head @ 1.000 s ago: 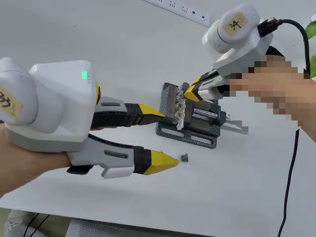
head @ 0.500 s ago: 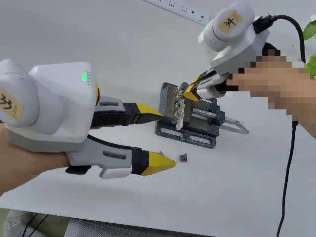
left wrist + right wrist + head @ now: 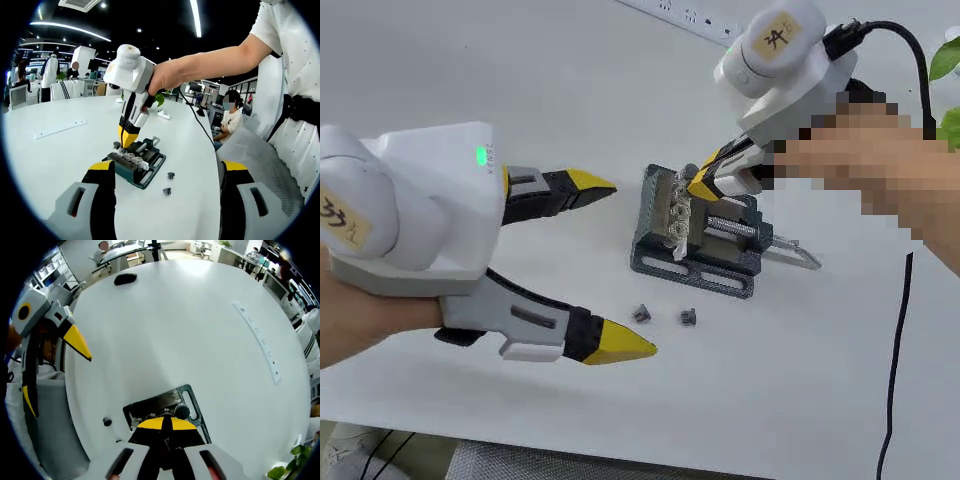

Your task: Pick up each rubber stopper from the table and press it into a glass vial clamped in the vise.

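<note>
Head view. A dark metal bench vise (image 3: 695, 262) sits on the white bench (image 3: 520, 80). It clamps a row of small clear glass vials (image 3: 677, 215), and the row runs away from the person. Vials: three or four, too small to settle.

Small dark grey rubber stoppers loose on the bench: two, counted.
- The left stopper (image 3: 641, 314) and the right stopper (image 3: 687, 317) lie side by side, near each other but apart, just in front of the vise base.
- Too small to tell whether they are upright or tipped.

Left gripper (image 3: 605, 265): fingers spread wide, holding nothing. Its lower finger (image 3: 620, 347) points toward the loose pair. The left stopper lies just ahead of that tip, a little toward the vise. This gripper is clearly the nearer one.

Right gripper (image 3: 705, 185): over the far end of the vial row, well apart from the loose pair.
- In the right gripper view its yellow tips meet with no gap.
- Cannot tell whether a stopper is pinched beneath them.
- One dark round cap (image 3: 181, 411) sits beside them, probably a stopper already seated.

Judgement: the next pick suits the left gripper. Its fingers must straddle the left stopper, then narrow a good deal.
</note>
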Motion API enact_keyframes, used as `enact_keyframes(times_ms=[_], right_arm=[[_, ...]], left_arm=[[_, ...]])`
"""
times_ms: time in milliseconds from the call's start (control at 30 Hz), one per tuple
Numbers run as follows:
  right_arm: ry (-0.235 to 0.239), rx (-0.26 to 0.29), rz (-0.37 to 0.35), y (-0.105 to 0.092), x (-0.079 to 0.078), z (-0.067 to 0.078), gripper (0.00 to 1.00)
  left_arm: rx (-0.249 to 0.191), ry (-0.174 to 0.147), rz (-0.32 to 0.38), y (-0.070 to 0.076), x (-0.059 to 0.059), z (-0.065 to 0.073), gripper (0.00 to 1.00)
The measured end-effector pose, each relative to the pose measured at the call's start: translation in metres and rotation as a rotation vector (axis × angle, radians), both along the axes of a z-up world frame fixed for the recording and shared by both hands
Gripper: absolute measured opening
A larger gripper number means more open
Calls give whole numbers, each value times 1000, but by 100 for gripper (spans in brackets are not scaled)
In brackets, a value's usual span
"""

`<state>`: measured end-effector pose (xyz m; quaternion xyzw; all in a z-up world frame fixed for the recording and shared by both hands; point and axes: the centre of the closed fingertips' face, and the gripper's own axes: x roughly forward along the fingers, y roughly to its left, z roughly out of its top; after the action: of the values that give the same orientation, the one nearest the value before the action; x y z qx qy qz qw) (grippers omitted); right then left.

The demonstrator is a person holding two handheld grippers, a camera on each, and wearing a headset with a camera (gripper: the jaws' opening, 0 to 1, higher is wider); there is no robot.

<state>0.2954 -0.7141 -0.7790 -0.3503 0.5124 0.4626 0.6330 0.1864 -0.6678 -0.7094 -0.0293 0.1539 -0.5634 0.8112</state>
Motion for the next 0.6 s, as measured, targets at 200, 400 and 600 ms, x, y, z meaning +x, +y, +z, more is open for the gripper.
enact_keyframes(times_ms=[200,400,600], right_arm=[[11,-2,-5,-1,0,0,0],[15,-11,-2,-1,0,0,0],[15,-22,2,-1,3,-2,0]], left_arm=[[8,-19,-1,-1,1,-3,98],[35,-17,-21,-3,-2,-12,99],[37,-17,-19,-2,-1,-12,99]])
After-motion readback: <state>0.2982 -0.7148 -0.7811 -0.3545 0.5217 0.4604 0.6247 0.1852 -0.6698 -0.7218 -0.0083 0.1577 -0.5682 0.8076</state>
